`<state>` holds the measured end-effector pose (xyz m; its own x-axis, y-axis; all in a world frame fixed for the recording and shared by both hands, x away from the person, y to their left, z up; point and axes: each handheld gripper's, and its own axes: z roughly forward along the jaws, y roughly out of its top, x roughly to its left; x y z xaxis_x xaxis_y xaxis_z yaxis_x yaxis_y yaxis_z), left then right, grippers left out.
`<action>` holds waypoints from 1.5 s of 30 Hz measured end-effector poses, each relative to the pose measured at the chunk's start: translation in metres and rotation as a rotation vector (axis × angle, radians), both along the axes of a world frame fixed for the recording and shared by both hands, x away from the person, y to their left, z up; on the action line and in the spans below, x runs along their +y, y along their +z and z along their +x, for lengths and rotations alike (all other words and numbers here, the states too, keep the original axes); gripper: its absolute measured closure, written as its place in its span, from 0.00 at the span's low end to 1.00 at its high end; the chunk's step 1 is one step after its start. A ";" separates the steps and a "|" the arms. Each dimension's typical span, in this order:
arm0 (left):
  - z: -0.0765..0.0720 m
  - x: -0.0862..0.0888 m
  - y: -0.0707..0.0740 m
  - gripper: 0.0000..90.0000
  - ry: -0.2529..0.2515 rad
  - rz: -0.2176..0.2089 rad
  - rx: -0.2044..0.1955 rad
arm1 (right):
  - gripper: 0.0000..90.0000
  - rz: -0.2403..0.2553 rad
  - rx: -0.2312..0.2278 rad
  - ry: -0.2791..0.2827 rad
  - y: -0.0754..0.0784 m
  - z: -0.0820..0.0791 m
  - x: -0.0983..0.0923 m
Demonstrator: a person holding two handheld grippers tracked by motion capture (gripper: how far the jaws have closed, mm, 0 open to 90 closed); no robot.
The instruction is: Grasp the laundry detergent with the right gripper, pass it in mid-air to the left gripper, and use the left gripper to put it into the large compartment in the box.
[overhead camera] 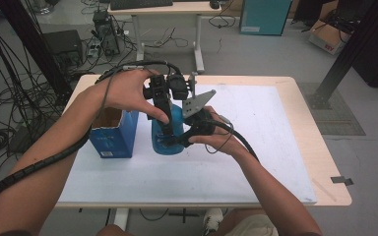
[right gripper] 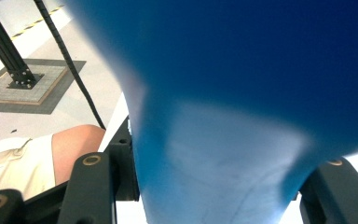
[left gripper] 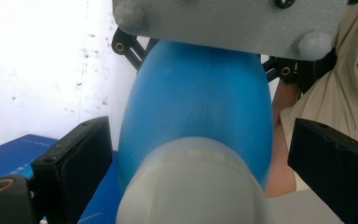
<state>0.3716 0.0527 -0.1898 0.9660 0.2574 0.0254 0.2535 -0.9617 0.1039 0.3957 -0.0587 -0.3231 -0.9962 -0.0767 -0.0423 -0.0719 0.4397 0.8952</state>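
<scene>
The black fingers [right gripper: 98, 186] of the right gripper [overhead camera: 189, 135] are squeezing tight on the blue bottle [overhead camera: 170, 130], one on each side of it, low down near the table. The fingers [left gripper: 77, 161] of the left gripper [overhead camera: 163, 129] are standing apart on both sides of the bottle's pale neck, and they are not pressing on it. The bottle is sitting in the middle of the table, just to the right of a blue box [overhead camera: 113, 132]. The bottle is round and fat in the middle, and it is getting thinner toward its top. Its skin is smooth and a bit see-through, bright blue on the belly and whitish grey at the neck. In the right gripper view it is looking dark blue up close and blurry. The blue box is standing open at the top, showing brown card inside. Both are resting on a big white board [overhead camera: 256, 147] that is lying on a light wooden table [overhead camera: 320, 147]. The board is showing small dark specks in the left gripper view. Around the table the floor is grey. Many black cables [overhead camera: 10, 98] are lying on the floor at the left. Another desk [overhead camera: 162, 12] is standing at the back, and a cardboard box [overhead camera: 327, 34] is sitting at the far right.
</scene>
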 end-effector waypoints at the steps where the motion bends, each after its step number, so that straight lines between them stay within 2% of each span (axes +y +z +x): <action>1: 0.000 0.000 -0.001 0.08 0.003 -0.001 -0.006 | 0.47 -0.001 0.003 -0.002 0.000 0.000 0.000; 22: -0.001 0.000 -0.001 0.08 -0.001 0.007 0.002 | 0.47 -0.001 0.001 0.001 0.001 -0.001 0.001; 24: -0.001 0.000 -0.002 0.08 0.000 0.005 -0.007 | 0.47 0.006 0.042 -0.011 0.001 -0.004 0.002; 34: -0.001 0.002 0.000 0.08 0.000 0.008 0.005 | 0.47 0.005 0.036 -0.017 0.001 -0.004 0.003; 45: -0.001 0.003 0.000 0.08 0.005 0.009 -0.014 | 0.47 0.004 0.039 -0.020 0.001 -0.004 0.003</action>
